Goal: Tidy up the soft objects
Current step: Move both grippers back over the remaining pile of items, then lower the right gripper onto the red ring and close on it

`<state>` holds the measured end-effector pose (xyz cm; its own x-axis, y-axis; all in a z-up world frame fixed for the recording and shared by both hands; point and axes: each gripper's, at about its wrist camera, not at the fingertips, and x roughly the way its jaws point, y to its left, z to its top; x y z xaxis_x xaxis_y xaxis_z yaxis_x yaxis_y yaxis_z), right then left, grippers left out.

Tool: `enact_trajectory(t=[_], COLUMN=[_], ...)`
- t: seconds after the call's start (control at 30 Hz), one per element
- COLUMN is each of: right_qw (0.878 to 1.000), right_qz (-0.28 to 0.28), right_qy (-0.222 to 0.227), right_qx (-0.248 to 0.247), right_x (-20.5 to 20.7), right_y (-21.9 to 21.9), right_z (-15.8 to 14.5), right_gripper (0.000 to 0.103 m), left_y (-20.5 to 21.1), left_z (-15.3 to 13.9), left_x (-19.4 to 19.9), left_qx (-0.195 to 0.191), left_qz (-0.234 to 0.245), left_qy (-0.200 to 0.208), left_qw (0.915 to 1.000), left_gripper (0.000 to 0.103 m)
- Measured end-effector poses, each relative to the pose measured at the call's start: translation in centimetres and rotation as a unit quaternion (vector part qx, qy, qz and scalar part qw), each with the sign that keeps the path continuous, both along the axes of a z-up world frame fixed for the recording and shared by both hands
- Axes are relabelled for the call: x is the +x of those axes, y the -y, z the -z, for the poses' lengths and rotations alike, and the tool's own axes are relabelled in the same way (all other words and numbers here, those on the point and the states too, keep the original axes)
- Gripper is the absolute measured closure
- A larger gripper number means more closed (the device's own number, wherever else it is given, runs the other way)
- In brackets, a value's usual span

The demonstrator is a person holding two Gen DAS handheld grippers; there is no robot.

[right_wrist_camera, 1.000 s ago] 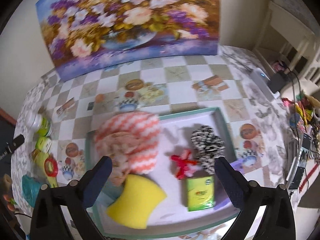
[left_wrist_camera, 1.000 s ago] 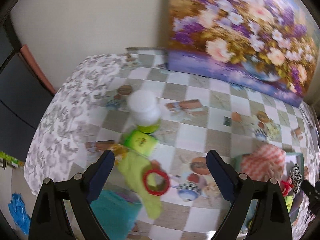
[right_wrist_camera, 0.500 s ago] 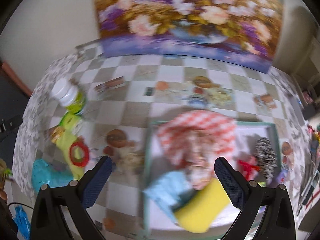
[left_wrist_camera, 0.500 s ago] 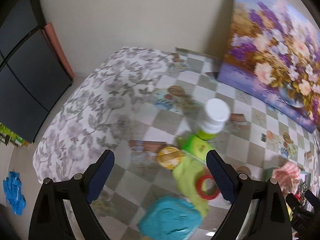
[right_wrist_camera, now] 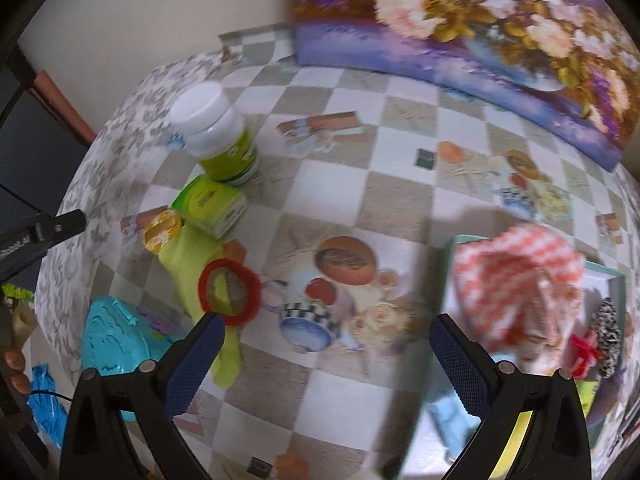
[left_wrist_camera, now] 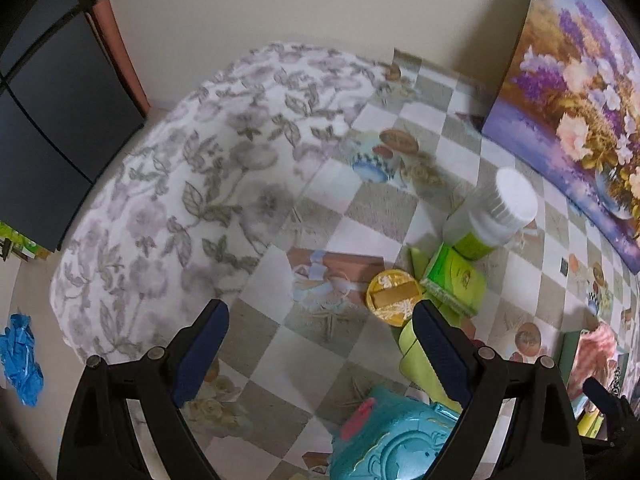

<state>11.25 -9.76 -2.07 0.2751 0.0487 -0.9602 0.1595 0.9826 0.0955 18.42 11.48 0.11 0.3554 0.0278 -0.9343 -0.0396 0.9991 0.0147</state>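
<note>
A lime green cloth [right_wrist_camera: 192, 268] lies on the table at the left, with a red ring [right_wrist_camera: 229, 293] on it. It also shows in the left wrist view [left_wrist_camera: 416, 356]. A teal-rimmed tray [right_wrist_camera: 612, 280] at the right holds a pink-and-white knitted piece [right_wrist_camera: 516, 276], a black-and-white scrunchie [right_wrist_camera: 610, 336], a red bow [right_wrist_camera: 584, 354] and a blue cloth [right_wrist_camera: 452, 412]. My right gripper [right_wrist_camera: 324, 360] is open and empty above the table between cloth and tray. My left gripper [left_wrist_camera: 320, 352] is open and empty, left of the cloth.
A white-capped jar [right_wrist_camera: 216, 132], a green tissue pack [right_wrist_camera: 210, 204], a yellow lid [right_wrist_camera: 162, 230] and a turquoise plastic case [right_wrist_camera: 112, 344] stand by the cloth. A flower painting [right_wrist_camera: 480, 20] leans on the back wall. The table's left edge [left_wrist_camera: 132, 216] drops off.
Both grippers have swung left. The right view moved from over the tray to the table beside the green cloth. The left view moved toward the table's left edge. Both stayed open.
</note>
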Motion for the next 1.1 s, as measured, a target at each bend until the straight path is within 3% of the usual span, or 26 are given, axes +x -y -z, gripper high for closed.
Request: enact_trajectory(t=[0.47, 0.87, 1.1], right_qw=[0.999, 0.995, 0.997], right_qz=[-0.027, -0.018, -0.02], right_qy=[-0.027, -0.027, -0.024], right_qx=[0.033, 0.092, 0.074], right_x=[2.5, 3.5, 4.1], right_y=[-3.1, -3.3, -2.8], right_z=[4.4, 6.4, 6.5], right_gripper=[0.0, 0.0, 0.0], left_y=[1.9, -0.6, -3.1], left_z=[5.3, 5.2, 4.8], left_x=[1.3, 2.3, 3.1], left_qx=[-0.003, -0.014, -0.023], left_qz=[0.013, -0.024, -0.052], left_qy=[-0.061, -0.053, -0.039], left_qw=[0.9981, 0.9982, 0.9976], left_gripper=[0.01, 0.01, 0.01])
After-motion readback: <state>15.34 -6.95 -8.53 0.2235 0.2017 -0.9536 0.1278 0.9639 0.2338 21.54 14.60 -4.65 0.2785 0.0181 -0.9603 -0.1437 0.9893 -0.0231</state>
